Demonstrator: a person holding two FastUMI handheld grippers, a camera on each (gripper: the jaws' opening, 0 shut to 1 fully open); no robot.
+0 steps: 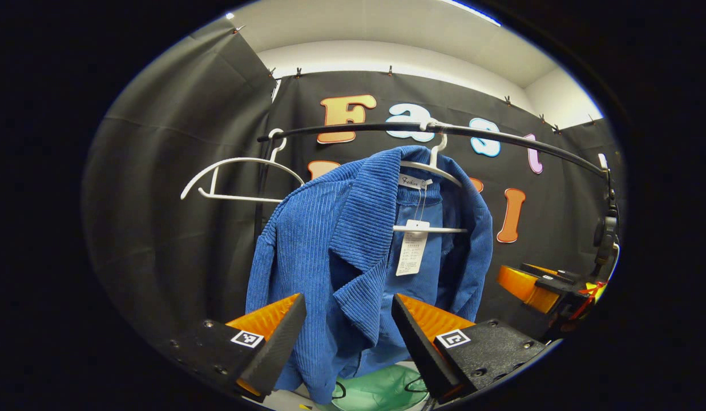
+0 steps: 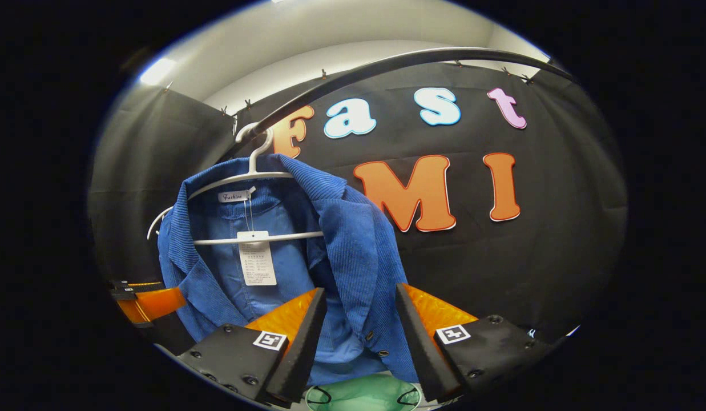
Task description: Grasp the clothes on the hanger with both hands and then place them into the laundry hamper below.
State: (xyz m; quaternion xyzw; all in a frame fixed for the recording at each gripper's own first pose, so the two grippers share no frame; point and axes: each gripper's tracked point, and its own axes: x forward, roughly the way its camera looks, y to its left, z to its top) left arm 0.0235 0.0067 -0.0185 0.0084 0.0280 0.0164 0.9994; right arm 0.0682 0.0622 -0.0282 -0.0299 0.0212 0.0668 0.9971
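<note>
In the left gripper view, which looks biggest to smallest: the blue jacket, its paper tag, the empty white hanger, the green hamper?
1. Blue jacket, by far.
2. Empty white hanger.
3. Green hamper: cut off at the bottom edge and partly hidden, so its rank against the hanger is unsure.
4. Paper tag.

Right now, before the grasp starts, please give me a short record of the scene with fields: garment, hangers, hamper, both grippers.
garment: blue corduroy jacket, hanging open on a white hanger, paper tag dangling inside
rail: black rail carrying the hangers
spare hanger: an empty white hanger on the same rail, beside the jacket
hamper: green hamper directly under the jacket
left gripper: open, fingers either side of the jacket's front, not pressing it
right gripper: open, facing the jacket's other front edge
task state: jacket not yet grasped
</note>
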